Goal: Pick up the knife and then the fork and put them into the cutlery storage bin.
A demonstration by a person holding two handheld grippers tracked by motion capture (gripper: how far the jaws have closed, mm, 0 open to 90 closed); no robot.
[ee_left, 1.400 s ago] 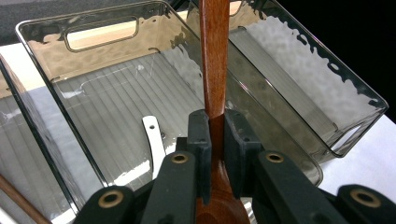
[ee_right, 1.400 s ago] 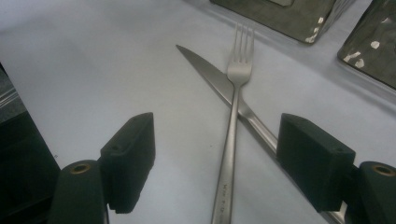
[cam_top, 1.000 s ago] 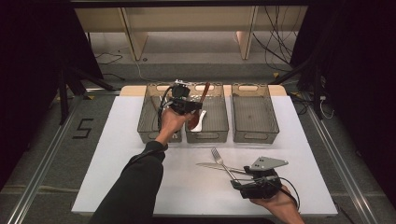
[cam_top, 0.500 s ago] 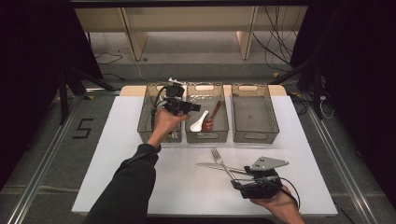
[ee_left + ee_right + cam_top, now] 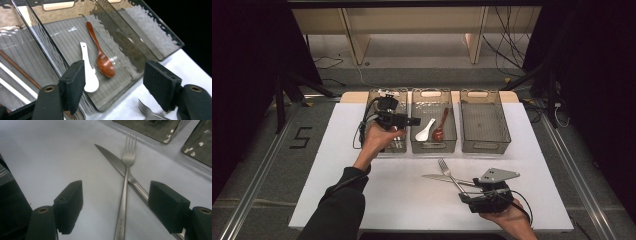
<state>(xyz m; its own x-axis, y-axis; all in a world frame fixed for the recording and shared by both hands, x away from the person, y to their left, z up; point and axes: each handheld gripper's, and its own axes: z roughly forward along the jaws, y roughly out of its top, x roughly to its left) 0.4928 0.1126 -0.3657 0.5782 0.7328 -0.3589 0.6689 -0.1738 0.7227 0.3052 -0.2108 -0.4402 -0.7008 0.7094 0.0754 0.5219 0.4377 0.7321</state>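
Left gripper view: the left tool (image 5: 113, 90) has just been opening, nothing between its jaws; the brown spoon (image 5: 101, 56) lies in the middle bin (image 5: 140, 56) beside the white one (image 5: 87, 72). Right tool (image 5: 115, 210) gapes over crossed fork (image 5: 125, 182) and knife (image 5: 117, 165), unsorted on the counter (image 5: 45, 152).

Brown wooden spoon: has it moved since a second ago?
Yes. It was up in the left gripper above the bins; now the brown wooden spoon lies in the middle bin beside the white spoon. The jaws have just been opening, nothing between them.
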